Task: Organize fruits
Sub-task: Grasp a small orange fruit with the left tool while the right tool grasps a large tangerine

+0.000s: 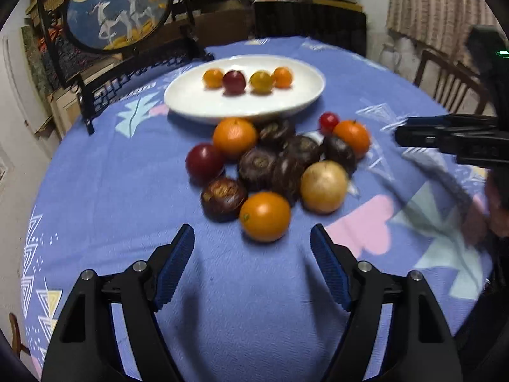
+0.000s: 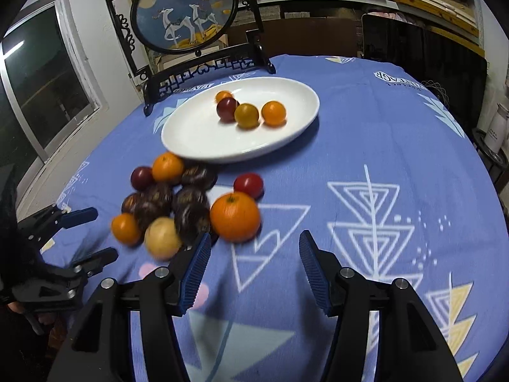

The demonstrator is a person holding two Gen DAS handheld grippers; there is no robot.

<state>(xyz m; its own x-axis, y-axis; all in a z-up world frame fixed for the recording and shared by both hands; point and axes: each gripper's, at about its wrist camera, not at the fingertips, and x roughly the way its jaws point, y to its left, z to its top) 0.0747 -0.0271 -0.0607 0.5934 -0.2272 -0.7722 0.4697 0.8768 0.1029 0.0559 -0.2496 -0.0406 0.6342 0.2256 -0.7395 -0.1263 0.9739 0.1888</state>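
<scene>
The left claw hangs over the blue patterned cloth of the worktop, its jaws released and spread with nothing between them. Just ahead of its fingertips lies an orange fruit at the near edge of a heap of loose fruit. Behind it in the heap sit several dark brown fruits, a pale yellow fruit, a dark red fruit, a second orange one close to the plate, a third orange one on the right side and a small red fruit beside it.

The white oval plate stands just beyond the heap and carries four small fruits in a row: orange, dark red, yellow and orange.

The right claw is likewise released and empty, over the cloth on the other side of the heap. The big orange fruit lies just ahead of its left finger, with the small red fruit behind it.

A round framed picture of two deer stands on a black stand at the far edge of the worktop, behind the plate
</scene>
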